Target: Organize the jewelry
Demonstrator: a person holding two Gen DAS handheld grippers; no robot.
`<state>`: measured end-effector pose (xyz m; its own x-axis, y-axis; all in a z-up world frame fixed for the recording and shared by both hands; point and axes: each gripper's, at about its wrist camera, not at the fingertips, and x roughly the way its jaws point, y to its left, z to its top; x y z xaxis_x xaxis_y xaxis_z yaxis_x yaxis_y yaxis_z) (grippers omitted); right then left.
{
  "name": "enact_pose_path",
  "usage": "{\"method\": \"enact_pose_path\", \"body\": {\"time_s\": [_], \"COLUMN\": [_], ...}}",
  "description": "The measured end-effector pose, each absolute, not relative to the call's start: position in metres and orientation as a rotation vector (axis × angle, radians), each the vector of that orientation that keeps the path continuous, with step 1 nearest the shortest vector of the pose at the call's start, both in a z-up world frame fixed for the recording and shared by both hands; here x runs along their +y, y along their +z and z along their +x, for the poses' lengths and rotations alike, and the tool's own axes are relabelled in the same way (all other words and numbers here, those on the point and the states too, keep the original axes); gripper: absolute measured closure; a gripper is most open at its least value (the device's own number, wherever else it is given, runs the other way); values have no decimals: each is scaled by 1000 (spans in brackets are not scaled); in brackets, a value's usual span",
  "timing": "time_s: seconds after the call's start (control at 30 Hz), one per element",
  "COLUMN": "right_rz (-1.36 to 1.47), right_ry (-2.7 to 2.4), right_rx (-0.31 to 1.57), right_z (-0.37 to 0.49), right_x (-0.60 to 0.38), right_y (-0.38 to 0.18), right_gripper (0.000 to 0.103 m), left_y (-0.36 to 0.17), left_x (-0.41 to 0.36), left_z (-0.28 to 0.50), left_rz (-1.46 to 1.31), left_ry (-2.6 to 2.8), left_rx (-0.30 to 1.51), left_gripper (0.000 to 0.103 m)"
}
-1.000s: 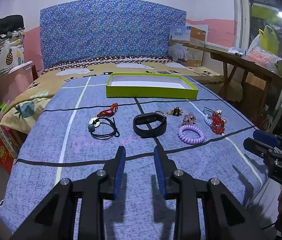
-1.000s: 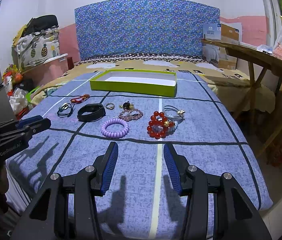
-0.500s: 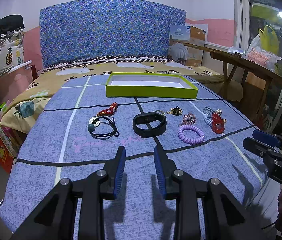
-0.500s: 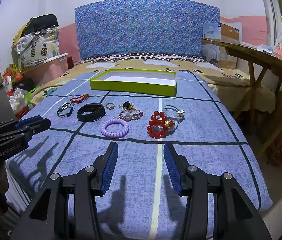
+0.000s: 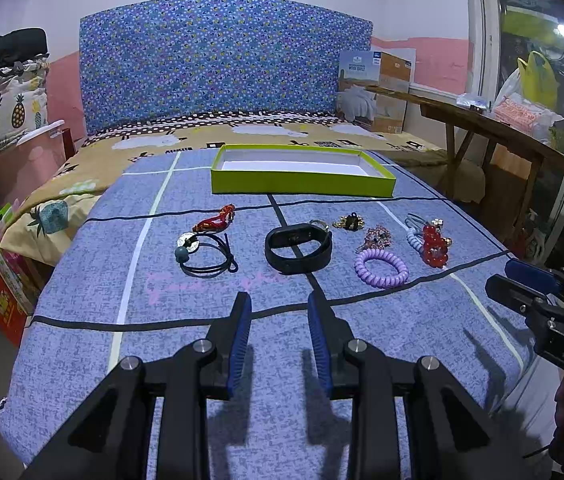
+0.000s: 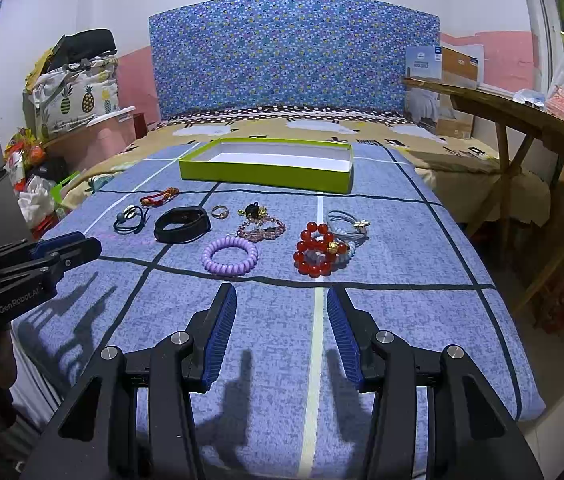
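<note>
Left-wrist view: left gripper (image 5: 275, 310) at lower centre, jaws parted and empty; green tray (image 5: 302, 190) at upper centre holds nothing, while every piece, including the black band (image 5: 298, 248) and purple coil (image 5: 380, 267), lies mid-frame on the blue cloth (image 5: 81, 340), so sorting appears not begun. Right-wrist view: right gripper (image 6: 282, 306) likewise released and empty; red bead bracelet (image 6: 316, 254) overlaps a pale one, and the small ring (image 6: 219, 211) and chains are too small to resolve.

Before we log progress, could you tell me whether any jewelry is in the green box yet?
No, the green box shows only its bare white floor, and the pieces lie on the blanket.
</note>
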<state>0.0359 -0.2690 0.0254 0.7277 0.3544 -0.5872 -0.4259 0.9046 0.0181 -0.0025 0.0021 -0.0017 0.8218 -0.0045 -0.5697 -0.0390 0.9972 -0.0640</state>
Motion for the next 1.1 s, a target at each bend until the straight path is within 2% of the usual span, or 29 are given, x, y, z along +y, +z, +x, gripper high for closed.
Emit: {"method": "enact_pose_path", "body": {"time_s": [0.83,1.1], "right_rz": [-122,-124], "right_ry": [432,425], "right_rx": [622,647], "right_z": [38,65], "right_x": [-270,-266], "right_y": [23,27], "right_gripper": [55,55], "left_y": [-5,-4], "left_x": [4,6], "left_z": [8,31], "left_rz": [-111,-97], "left_ry": [-5,-8], "left_rx": [639,672], "left_gripper": [73,73]}}
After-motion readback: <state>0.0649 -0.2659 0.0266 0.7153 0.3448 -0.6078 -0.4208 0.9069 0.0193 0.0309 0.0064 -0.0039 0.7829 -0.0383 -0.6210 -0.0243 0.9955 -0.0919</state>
